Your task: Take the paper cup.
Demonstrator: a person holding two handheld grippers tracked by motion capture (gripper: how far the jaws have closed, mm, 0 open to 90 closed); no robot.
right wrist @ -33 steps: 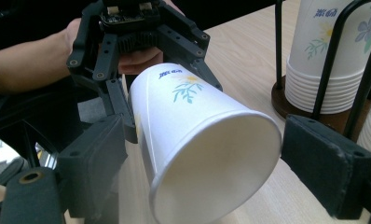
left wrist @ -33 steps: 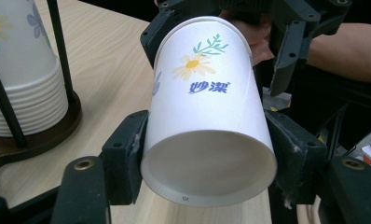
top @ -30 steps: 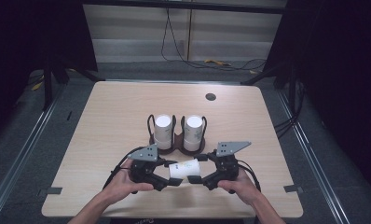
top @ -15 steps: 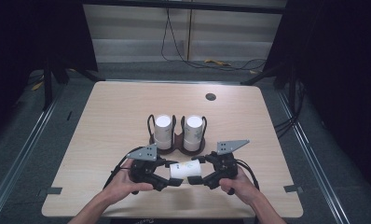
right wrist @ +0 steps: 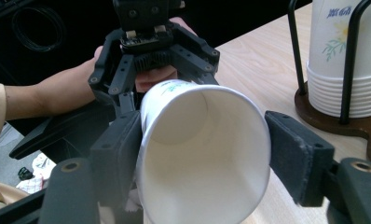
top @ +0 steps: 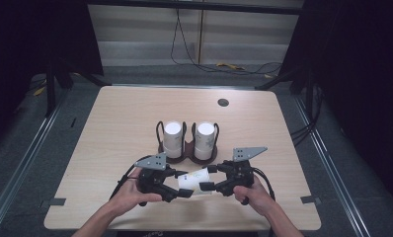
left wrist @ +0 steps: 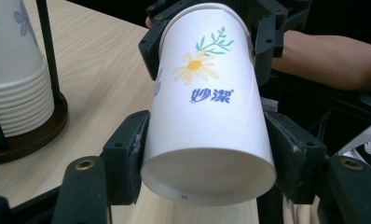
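Observation:
A white paper cup (top: 194,178) with a daisy print lies on its side in the air between my two grippers, near the table's front edge. My left gripper (top: 179,185) is shut on the cup's base end (left wrist: 207,154), with both pads pressing its wall. My right gripper (top: 212,178) has just been closing on the cup's open mouth (right wrist: 202,154). Its pads (right wrist: 120,144) now sit against the rim on both sides. In the left gripper view the right gripper's jaws clamp the far end of the cup.
A dark wooden holder (top: 189,154) with black wire loops stands mid-table just behind the grippers. It carries two stacks of white cups (top: 173,138) (top: 205,138). A round cable hole (top: 223,102) lies at the back of the light wooden table (top: 125,113).
The right gripper's jaws have drawn in from wide open onto the mouth end of the cup. Both hands and the cup have stayed in place.

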